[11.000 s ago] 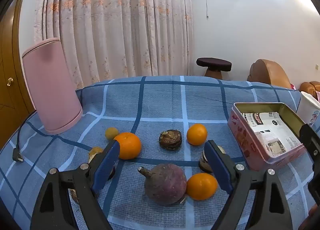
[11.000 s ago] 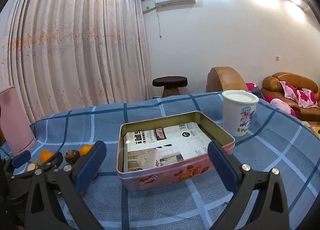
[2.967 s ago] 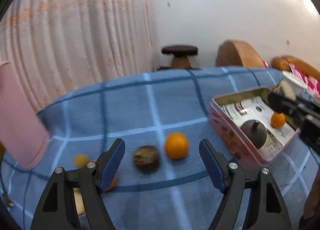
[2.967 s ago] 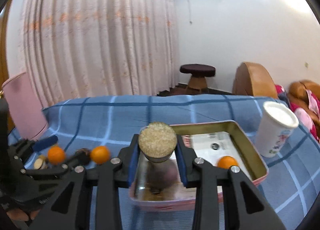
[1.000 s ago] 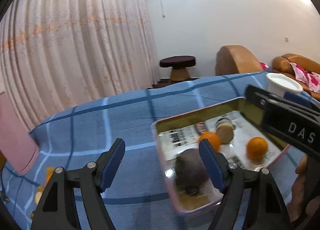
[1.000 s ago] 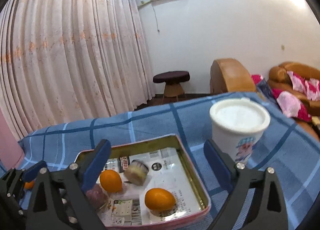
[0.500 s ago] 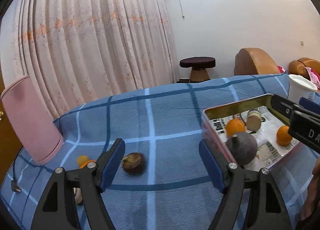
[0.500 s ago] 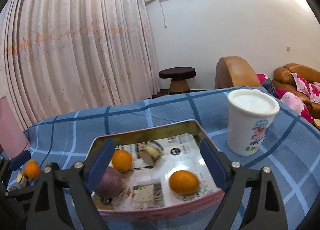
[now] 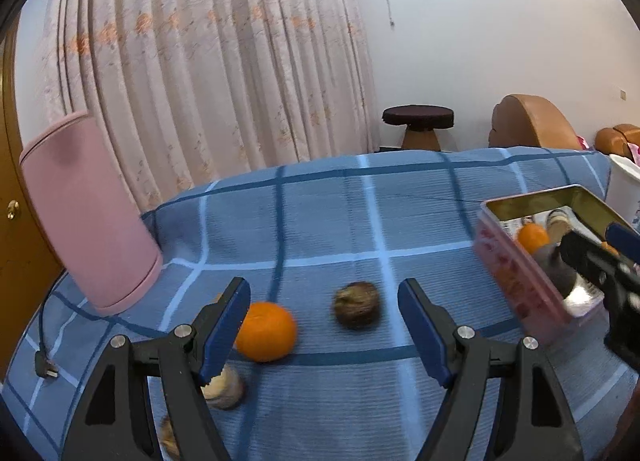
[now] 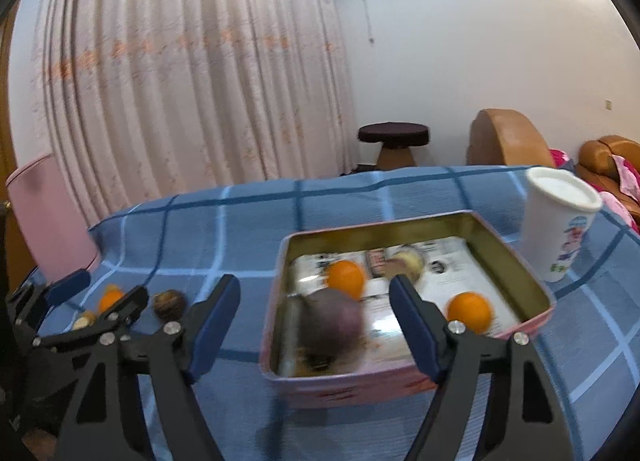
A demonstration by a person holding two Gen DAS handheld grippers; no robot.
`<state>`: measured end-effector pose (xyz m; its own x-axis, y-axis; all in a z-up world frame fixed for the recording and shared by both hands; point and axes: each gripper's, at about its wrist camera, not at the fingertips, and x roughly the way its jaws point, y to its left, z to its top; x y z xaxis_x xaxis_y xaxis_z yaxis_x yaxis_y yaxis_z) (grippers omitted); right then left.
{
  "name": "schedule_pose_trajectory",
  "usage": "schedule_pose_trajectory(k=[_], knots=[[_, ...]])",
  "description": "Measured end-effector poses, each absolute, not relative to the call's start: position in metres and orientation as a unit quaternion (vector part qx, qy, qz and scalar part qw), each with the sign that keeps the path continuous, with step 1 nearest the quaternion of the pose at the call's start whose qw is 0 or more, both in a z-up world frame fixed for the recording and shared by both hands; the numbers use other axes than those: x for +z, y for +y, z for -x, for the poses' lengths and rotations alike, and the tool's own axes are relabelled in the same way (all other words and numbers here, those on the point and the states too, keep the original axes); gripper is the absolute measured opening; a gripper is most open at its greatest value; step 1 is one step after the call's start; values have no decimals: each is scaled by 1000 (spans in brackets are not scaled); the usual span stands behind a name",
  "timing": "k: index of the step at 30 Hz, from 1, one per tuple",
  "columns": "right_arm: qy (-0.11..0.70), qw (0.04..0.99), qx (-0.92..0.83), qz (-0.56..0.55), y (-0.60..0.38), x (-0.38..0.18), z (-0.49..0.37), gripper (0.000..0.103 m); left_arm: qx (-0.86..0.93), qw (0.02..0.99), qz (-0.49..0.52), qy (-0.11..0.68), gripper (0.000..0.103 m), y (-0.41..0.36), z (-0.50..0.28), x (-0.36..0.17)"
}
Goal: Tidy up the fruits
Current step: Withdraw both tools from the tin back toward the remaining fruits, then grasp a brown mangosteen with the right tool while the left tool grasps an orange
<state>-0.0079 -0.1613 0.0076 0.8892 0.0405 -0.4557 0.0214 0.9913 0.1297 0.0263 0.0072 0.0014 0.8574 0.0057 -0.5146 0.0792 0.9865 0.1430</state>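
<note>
My left gripper (image 9: 324, 331) is open and empty above the blue checked cloth. Just ahead of it lie an orange (image 9: 266, 331) and a brown round fruit (image 9: 357, 309); a pale cut fruit (image 9: 224, 389) lies under its left finger. My right gripper (image 10: 314, 323) is open and empty at the near edge of the pink tin (image 10: 516, 257). The tin holds a purple fruit (image 10: 332, 321), two oranges (image 10: 346, 279) (image 10: 469, 311) and a pale cut fruit (image 10: 408, 261). The tin also shows in the left wrist view (image 9: 516, 273).
A pink cylinder (image 9: 86, 217) stands at the table's left with a cable and plug (image 9: 45, 367) beside it. A white paper cup (image 10: 560, 221) stands right of the tin. Curtains, a stool (image 9: 418, 127) and brown sofas lie beyond the table.
My left gripper has swung left from the tin toward the orange and brown fruit on the cloth. My right gripper has shifted left over the tin's near edge. Both stay open.
</note>
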Motion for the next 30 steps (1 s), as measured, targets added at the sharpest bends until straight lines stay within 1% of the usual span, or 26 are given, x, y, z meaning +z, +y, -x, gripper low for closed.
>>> schedule_pose_trajectory(k=[5, 8, 10, 13, 16, 19, 21, 22, 23, 24, 25, 26, 30], knots=[[262, 963, 42, -51, -124, 2, -1, 73, -5, 960, -47, 275, 77, 54, -35, 9], [289, 954, 64, -48, -103, -4, -12, 73, 20, 960, -38, 276, 77, 84, -40, 14], [311, 946, 78, -45, -91, -10, -22, 69, 42, 959, -25, 279, 77, 106, -46, 16], [334, 937, 93, -35, -73, -16, -35, 68, 69, 957, 4, 281, 77, 136, -49, 18], [349, 932, 98, -29, -57, -20, -52, 68, 84, 955, 13, 286, 77, 146, -51, 17], [367, 925, 96, -25, -43, -25, -71, 68, 75, 951, 7, 299, 77, 140, -53, 14], [393, 914, 96, -25, -36, -32, -86, 63, 71, 950, -7, 303, 77, 134, -55, 12], [408, 907, 99, -32, -34, -37, -93, 56, 70, 950, -11, 305, 77, 132, -57, 11], [424, 899, 103, -32, -33, -41, -99, 54, 67, 949, -15, 308, 77, 129, -58, 9], [416, 903, 101, -26, -31, -39, -98, 52, 64, 949, -18, 309, 77, 127, -59, 9], [418, 903, 102, -17, -30, -39, -98, 45, 62, 949, -21, 310, 77, 125, -58, 9], [422, 900, 103, -11, -28, -40, -97, 42, 60, 949, -25, 309, 77, 123, -58, 8], [407, 907, 104, -25, -37, -36, -83, 42, 42, 950, -32, 307, 77, 114, -56, 9]])
